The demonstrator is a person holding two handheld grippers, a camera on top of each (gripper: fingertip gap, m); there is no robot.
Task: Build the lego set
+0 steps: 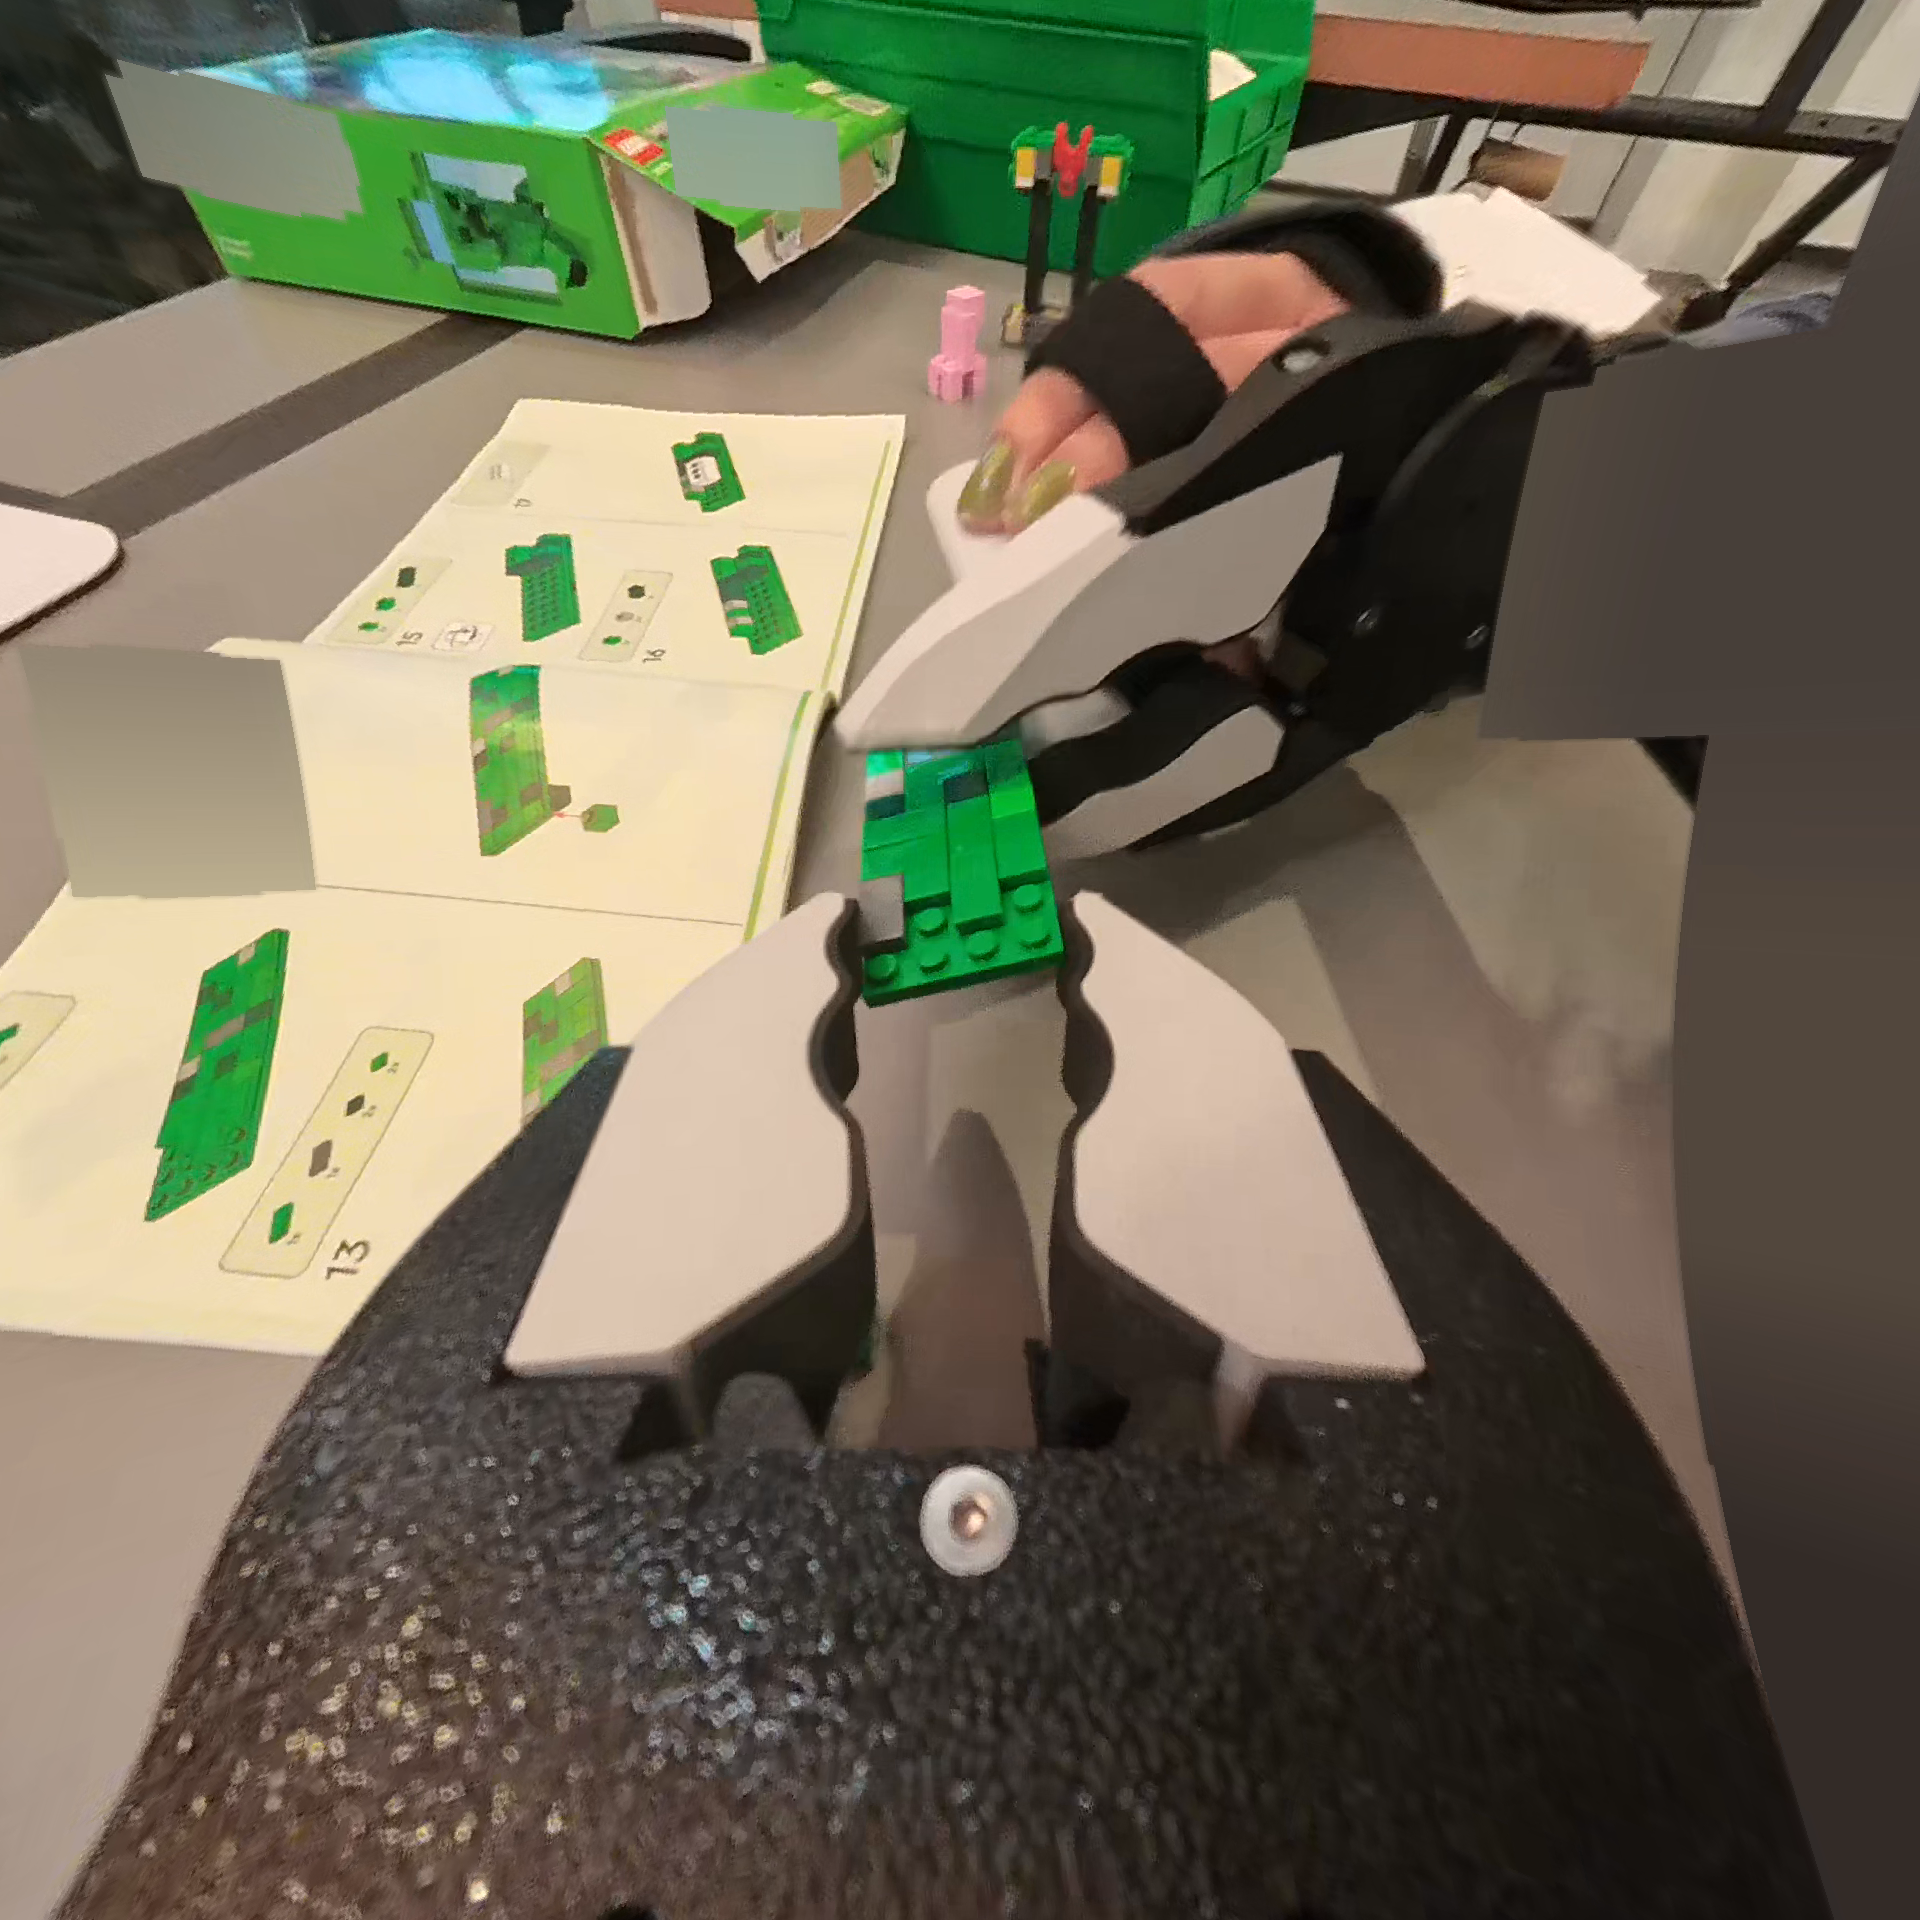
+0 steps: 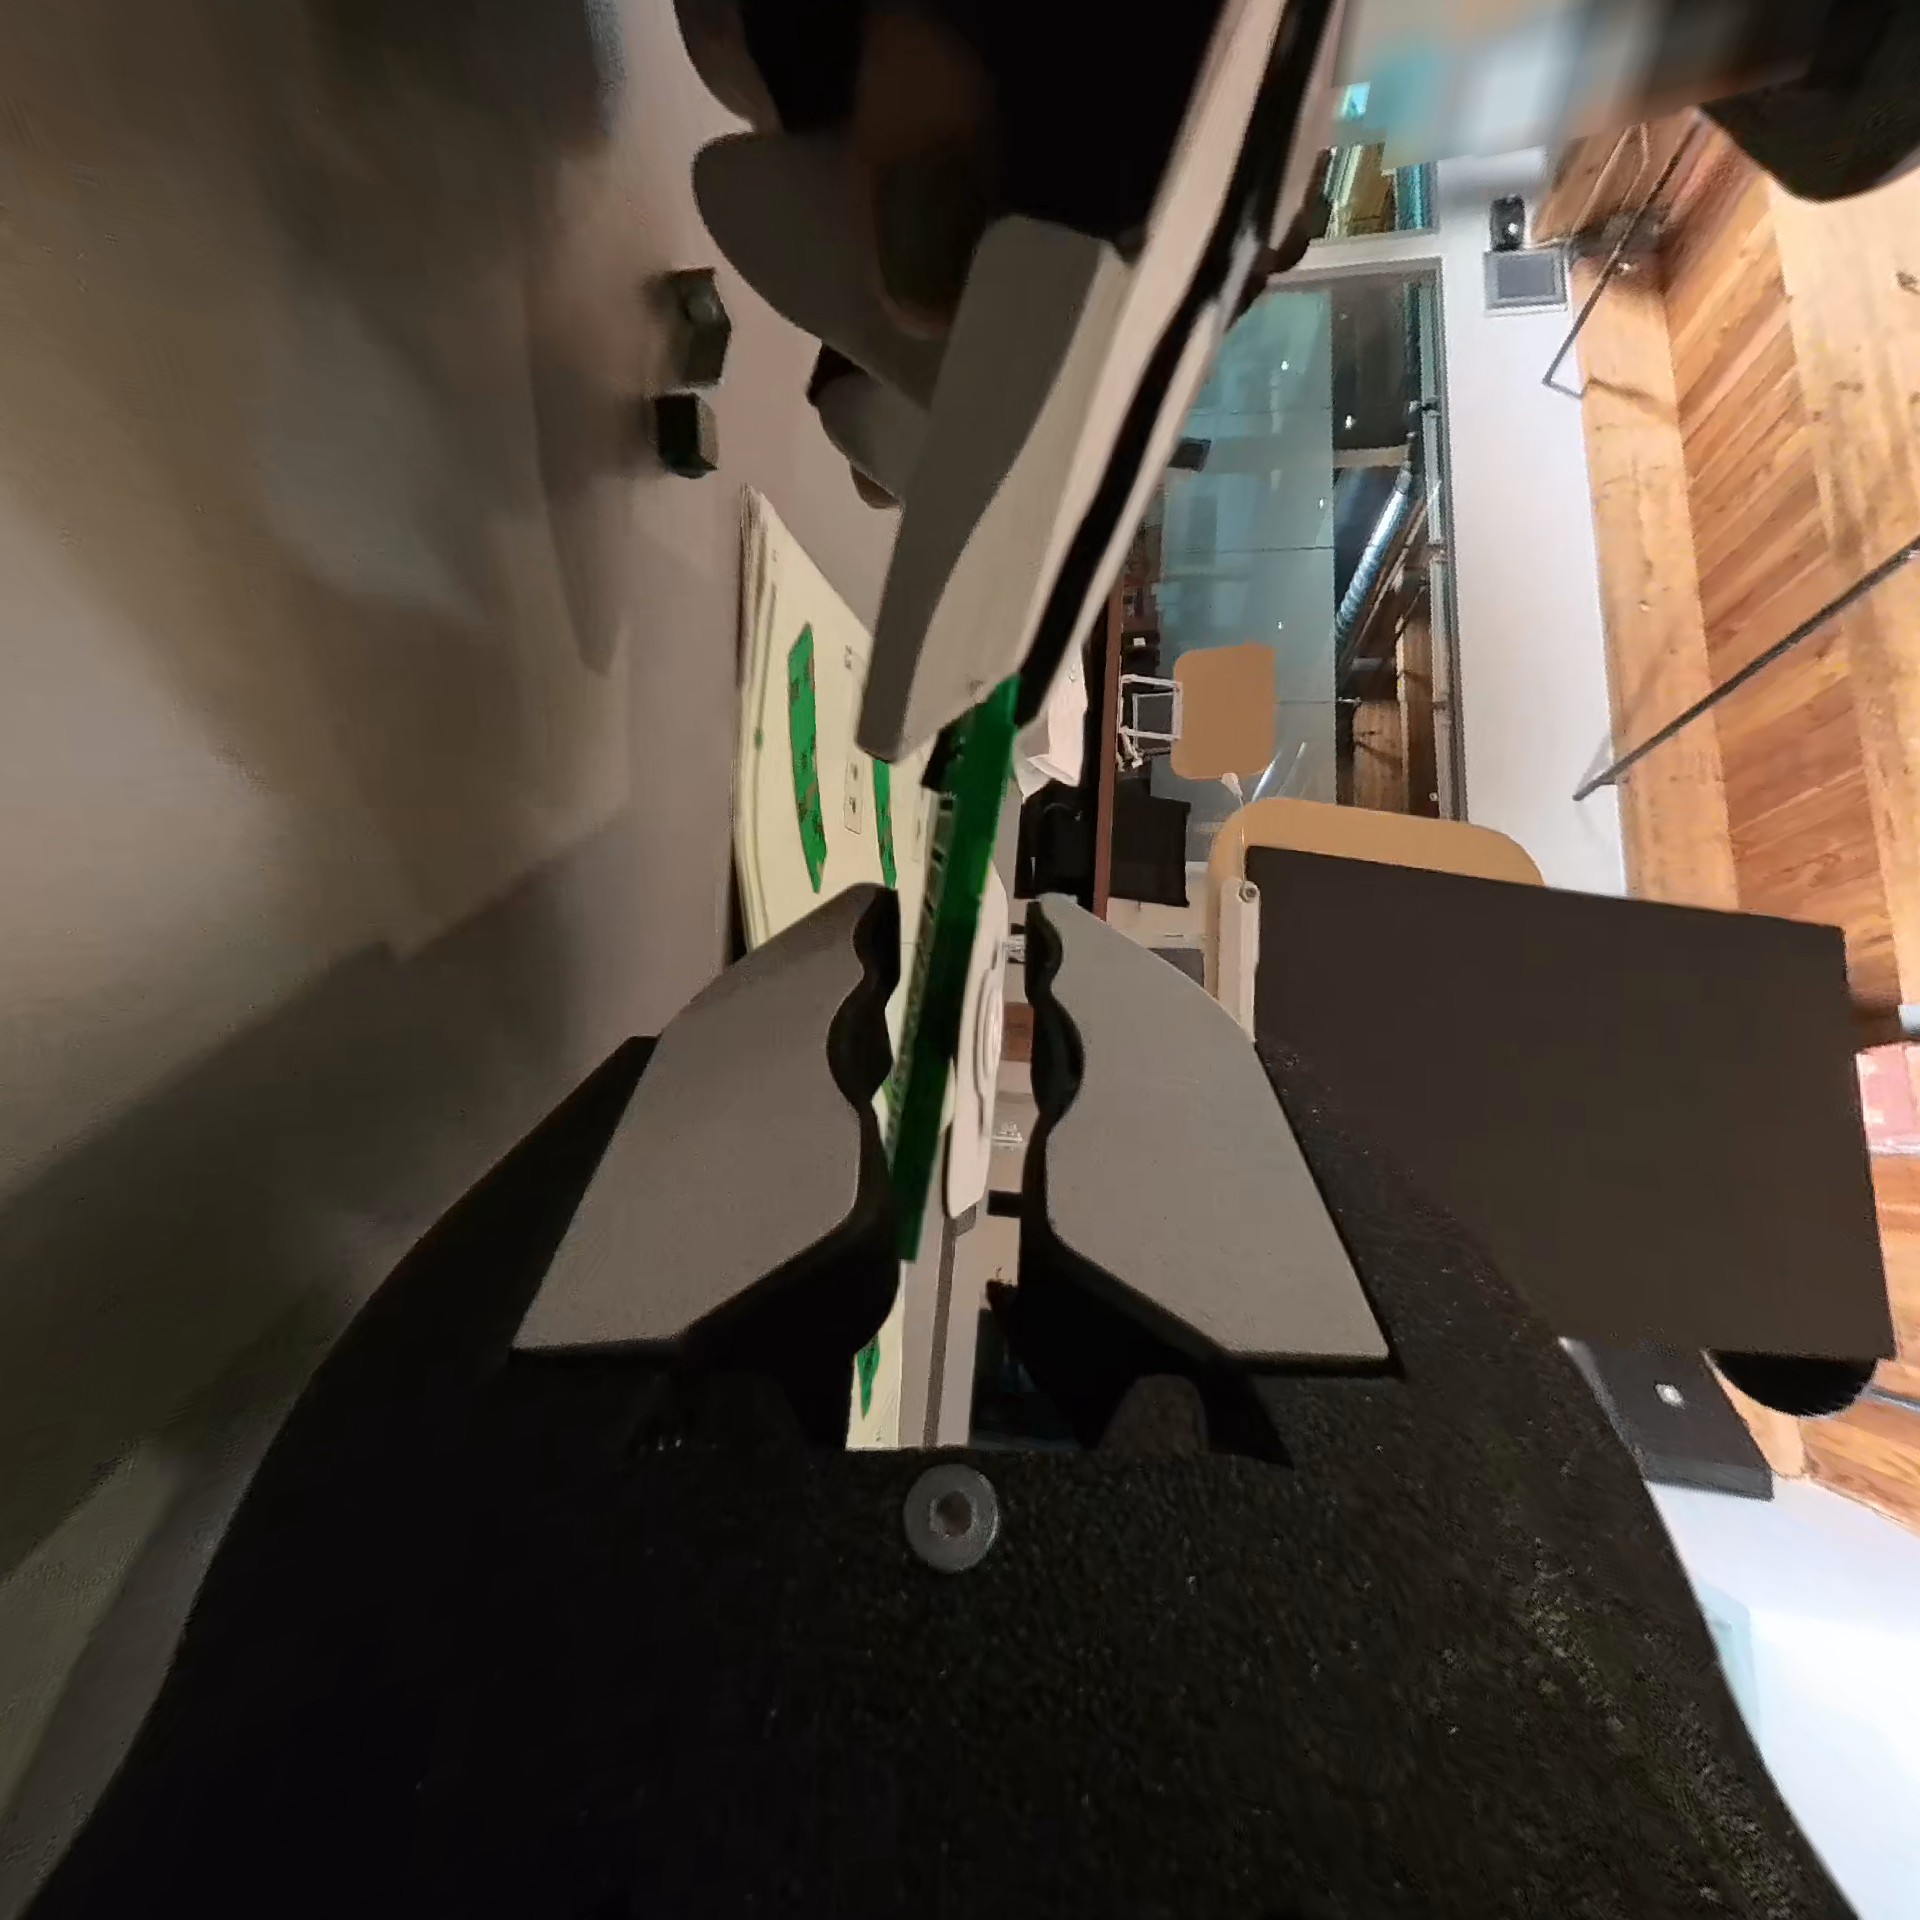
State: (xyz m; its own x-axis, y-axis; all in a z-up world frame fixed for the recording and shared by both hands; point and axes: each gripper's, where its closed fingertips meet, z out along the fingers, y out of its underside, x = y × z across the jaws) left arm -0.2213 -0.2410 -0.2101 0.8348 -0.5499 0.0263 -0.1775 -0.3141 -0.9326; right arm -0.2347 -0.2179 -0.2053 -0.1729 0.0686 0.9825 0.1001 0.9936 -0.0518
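Observation:
A long green plate [image 1: 961, 852] with flat green and grey tiles on top and bare studs at its near end is held above the grey table [image 1: 1299, 987]. My left gripper [image 1: 961, 925] is shut on the near end, one finger on each long edge. My right gripper [image 1: 966, 764] comes in from the right with its jaws above and below the far end. In the right wrist view the plate [image 2: 951, 997] stands edge-on inside my right gripper [image 2: 961, 914]. It rests against one pad with a gap to the other. A left gripper finger [image 2: 987, 468] reaches in from above.
An open instruction booklet [image 1: 520, 779] lies left of the plate. Behind it are the green set box [image 1: 468, 229], a green bin [image 1: 1039, 104], a pink figure [image 1: 961, 343] and a small black-and-green build [image 1: 1065, 208]. Two small dark bricks [image 2: 691, 374] lie on the table. Both grippers' tips are close together, under 4 cm apart.

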